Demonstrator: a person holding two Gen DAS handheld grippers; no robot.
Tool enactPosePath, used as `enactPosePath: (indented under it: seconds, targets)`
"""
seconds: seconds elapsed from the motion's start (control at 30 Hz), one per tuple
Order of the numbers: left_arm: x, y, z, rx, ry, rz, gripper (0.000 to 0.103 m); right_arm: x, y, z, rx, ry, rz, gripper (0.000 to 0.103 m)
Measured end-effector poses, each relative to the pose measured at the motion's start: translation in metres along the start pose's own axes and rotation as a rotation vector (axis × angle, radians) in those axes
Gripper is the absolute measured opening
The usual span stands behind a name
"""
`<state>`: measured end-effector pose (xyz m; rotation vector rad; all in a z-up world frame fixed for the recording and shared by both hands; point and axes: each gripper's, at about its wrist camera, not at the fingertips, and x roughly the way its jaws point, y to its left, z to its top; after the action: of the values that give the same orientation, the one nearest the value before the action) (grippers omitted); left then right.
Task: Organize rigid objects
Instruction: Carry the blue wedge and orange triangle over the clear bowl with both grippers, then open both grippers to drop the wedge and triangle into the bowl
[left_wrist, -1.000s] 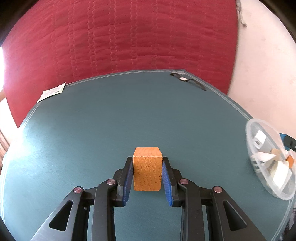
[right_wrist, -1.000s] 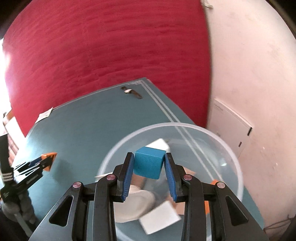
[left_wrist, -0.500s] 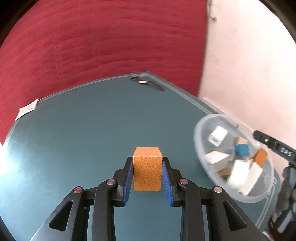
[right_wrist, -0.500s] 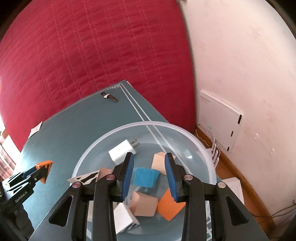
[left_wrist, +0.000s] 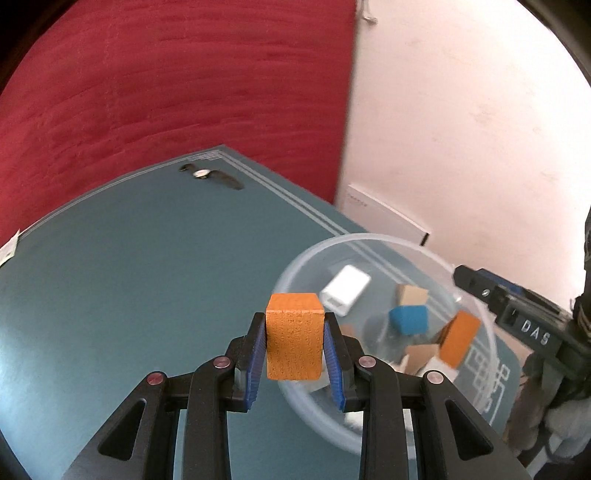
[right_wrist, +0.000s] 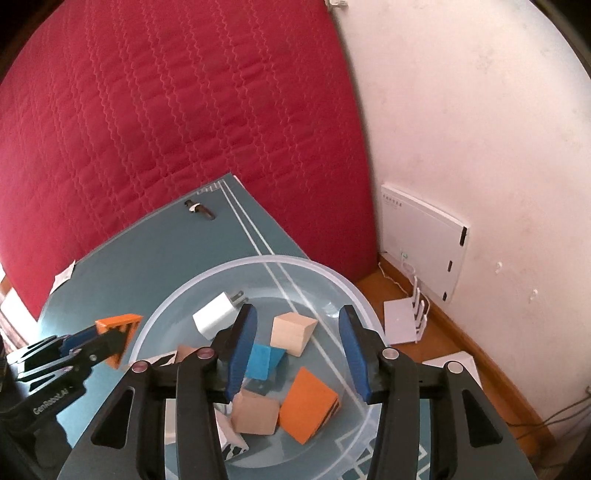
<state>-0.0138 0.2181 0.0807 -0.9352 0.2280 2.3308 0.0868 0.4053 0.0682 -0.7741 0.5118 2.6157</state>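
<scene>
Jaws: the left gripper (left_wrist: 294, 350) pinches an orange block (left_wrist: 294, 345), both blue ribbed pads flat against its sides. The right gripper's (right_wrist: 297, 349) jaws are opening, with nothing between them; a blue block (right_wrist: 264, 360) lies in the bowl (right_wrist: 177, 295) below and behind the left pad, loose among the other pieces.

Differences between views: only the right wrist view looks straight down into the bowl. It shows a white charger (right_wrist: 218, 314) with prongs ahead of the left pad, two pale wooden cubes (right_wrist: 291, 332), and an orange wedge (right_wrist: 308, 410) under the right pad. It also shows the left gripper from the side, off to the left of the bowl, its block just outside the rim. The left wrist view shows the bowl to the right of its jaws and part of the right gripper's black body at the far right edge.

Materials: the bowl is clear plastic and round. The blocks are painted or bare wood, the held one with a grainy face. The table (left_wrist: 129, 277) is matte teal with pale border lines. A quilted red cloth (right_wrist: 166, 129) hangs beyond it.

Obscured: a small dark object (left_wrist: 210, 175) lies far ahead on the table, too small to identify. White pieces at the bowl's near side are cut off by the gripper bodies. The left wrist view is motion-blurred around the bowl.
</scene>
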Motion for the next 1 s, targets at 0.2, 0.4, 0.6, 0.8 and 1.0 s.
enactPosePath:
  seconds: [0.2, 0.4, 0.6, 0.8, 1.0]
  targets:
    - [0.011, -0.026, 0.008, 0.05, -0.001, -0.043, 0.031, -0.001, -0.004, 0.0, 0.006, -0.006, 0.011, 0.048]
    - [0.017, -0.041, 0.009, 0.071, -0.002, -0.079, 0.037, -0.003, -0.008, 0.002, 0.019, -0.015, 0.008, 0.048]
    - [0.011, -0.036, 0.005, 0.059, -0.03, -0.056, 0.071, -0.006, -0.008, 0.002, 0.03, -0.021, 0.002, 0.055]
    - [0.0, -0.026, -0.002, 0.033, -0.049, 0.007, 0.082, -0.007, -0.007, 0.001, 0.031, -0.017, 0.009, 0.071]
    - [-0.01, -0.02, -0.008, 0.029, -0.073, 0.099, 0.1, -0.011, -0.006, 0.0, 0.029, -0.007, 0.021, 0.081]
